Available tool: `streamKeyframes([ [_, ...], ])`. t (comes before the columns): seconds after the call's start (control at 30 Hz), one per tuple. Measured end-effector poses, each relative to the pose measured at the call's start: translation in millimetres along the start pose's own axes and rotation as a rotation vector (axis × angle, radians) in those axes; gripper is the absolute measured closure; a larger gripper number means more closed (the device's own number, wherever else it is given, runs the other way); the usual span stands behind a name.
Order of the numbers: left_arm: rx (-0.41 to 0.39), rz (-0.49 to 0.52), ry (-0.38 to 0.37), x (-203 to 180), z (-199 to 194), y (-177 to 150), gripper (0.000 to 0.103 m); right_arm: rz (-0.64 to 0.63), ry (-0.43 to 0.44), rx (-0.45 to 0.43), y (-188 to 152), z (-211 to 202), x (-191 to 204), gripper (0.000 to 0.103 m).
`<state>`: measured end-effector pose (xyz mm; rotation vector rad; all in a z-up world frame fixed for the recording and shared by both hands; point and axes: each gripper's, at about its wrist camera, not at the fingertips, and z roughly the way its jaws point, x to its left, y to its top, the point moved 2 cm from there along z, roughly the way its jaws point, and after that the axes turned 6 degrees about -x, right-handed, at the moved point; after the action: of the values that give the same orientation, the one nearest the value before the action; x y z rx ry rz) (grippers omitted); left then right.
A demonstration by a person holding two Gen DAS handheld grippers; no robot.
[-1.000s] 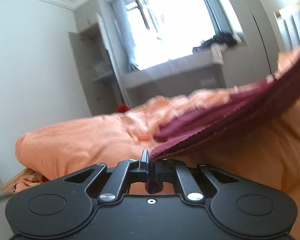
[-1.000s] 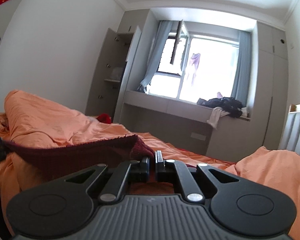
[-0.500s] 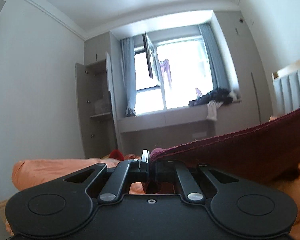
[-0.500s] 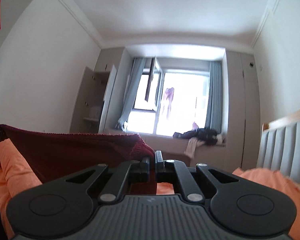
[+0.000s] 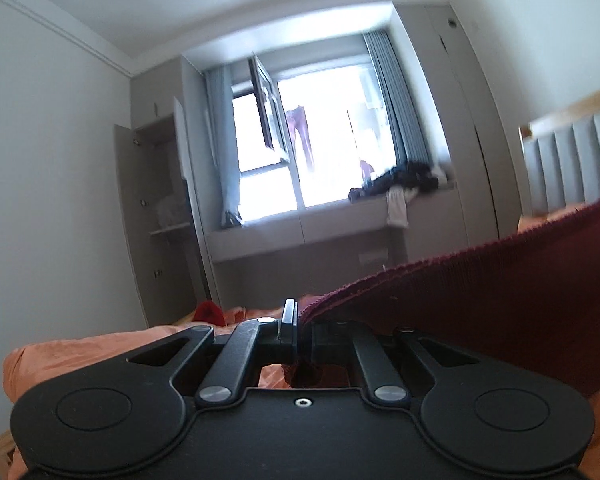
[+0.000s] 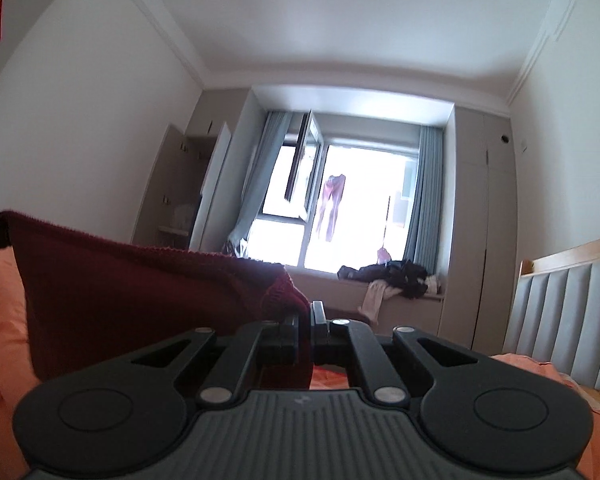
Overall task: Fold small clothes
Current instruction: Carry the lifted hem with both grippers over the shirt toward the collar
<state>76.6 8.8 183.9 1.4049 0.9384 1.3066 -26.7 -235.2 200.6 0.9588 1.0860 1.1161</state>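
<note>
While level, left gripper [image 5: 300, 320] and right gripper [image 6: 308, 316] pinch maroon knit garment [image 5: 480, 304].

White walls, bright open window [image 6: 352, 216] (grey curtains), open cupboard [image 5: 156, 216], padded headboard [image 6: 564, 320].

Orange duvet [image 5: 100, 356], clothes pile [image 6: 392, 276] on window ledge [image 5: 300, 224]

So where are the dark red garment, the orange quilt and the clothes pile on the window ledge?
dark red garment [image 5: 500, 312], left wrist view, knitted body
orange quilt [image 5: 80, 356], left wrist view, top fold
clothes pile [image 6: 392, 274], right wrist view, dark middle
</note>
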Motion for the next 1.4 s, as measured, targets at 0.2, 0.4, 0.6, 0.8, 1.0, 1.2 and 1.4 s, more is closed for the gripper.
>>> streamKeyframes([
  [0.2,0.142,-0.067,-0.046,5.7,104.4,-15.4,0.096,-0.013,0.002,0.138,-38.6,86.4,3.0,0.098],
  [0.4,0.264,-0.019,-0.035,-9.1,204.5,-50.4,0.096,0.003,-0.006,0.272,-88.5,157.0,4.7,0.098],
  [0.6,0.381,-0.04,-0.043,-22.1,278.2,-92.0,0.096,0.021,-0.012,0.391,-135.6,210.7,6.8,0.098],
  [0.8,0.467,-0.083,-0.067,-31.1,321.9,-115.7,0.095,0.065,-0.041,0.463,-164.9,241.1,1.3,0.098],
  [1.0,0.539,-0.107,-0.117,-40.2,351.0,-142.2,0.093,0.119,-0.076,0.539,-191.7,247.1,-7.3,0.098],
  [1.2,0.605,-0.189,-0.174,-34.7,358.6,-163.2,0.086,0.178,-0.084,0.612,-215.3,242.4,-13.1,0.096],
  [1.4,0.598,-0.345,-0.143,-3.7,349.8,-165.0,0.034,0.207,-0.096,0.627,-219.8,235.1,-13.2,0.074],
])
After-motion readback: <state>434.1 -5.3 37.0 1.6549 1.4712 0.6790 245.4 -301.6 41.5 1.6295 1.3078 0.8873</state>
